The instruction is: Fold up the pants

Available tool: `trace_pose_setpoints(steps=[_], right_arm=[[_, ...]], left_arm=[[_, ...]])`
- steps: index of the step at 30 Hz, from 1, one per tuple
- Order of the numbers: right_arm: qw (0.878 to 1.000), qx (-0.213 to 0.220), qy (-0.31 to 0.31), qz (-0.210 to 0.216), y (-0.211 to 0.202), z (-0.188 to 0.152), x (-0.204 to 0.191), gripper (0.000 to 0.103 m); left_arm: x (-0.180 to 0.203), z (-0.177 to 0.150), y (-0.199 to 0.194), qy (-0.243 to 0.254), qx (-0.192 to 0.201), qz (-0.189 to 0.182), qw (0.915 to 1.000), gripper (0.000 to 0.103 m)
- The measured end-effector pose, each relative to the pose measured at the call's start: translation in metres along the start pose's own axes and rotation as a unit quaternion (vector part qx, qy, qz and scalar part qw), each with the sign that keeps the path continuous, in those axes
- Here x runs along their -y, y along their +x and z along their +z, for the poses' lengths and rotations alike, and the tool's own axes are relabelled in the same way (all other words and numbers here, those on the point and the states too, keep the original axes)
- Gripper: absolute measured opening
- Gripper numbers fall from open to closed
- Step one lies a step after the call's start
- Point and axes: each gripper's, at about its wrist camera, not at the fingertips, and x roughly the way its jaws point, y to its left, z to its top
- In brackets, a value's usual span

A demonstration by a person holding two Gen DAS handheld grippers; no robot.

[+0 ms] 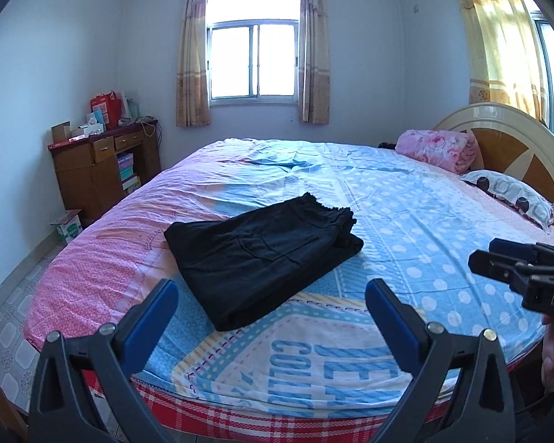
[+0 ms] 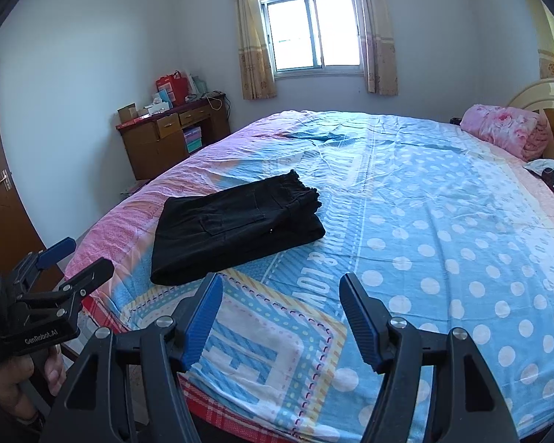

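Observation:
Black pants [image 1: 258, 254] lie folded into a compact rectangle on the bed [image 1: 406, 243], frilled waistband at the far end; they also show in the right wrist view [image 2: 232, 227]. My left gripper [image 1: 271, 289] is open and empty, held above the bed's near edge just short of the pants. My right gripper [image 2: 280, 284] is open and empty, to the right of the pants and apart from them. Each gripper shows in the other's view: the right one [image 1: 498, 258] at the far right, the left one [image 2: 75, 256] at the far left.
The bed [image 2: 443, 221] has a blue dotted and pink cover. A rolled pink blanket [image 1: 437, 149] and a patterned pillow [image 1: 509, 193] lie by the headboard [image 1: 513, 140]. A wooden desk [image 1: 99, 170] with boxes stands at the left wall. A door [image 2: 3, 184] is at the far left.

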Motion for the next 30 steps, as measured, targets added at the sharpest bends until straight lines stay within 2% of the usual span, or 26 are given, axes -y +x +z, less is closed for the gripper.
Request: trace_pose_setpoints(steps=[30], right_arm=[[1.000, 0.006, -0.014, 0.004, -0.012, -0.003, -0.011, 0.068]], left_arm=[[0.005, 0.004, -0.007, 0.013, 0.011, -0.007, 0.9998, 0.103]])
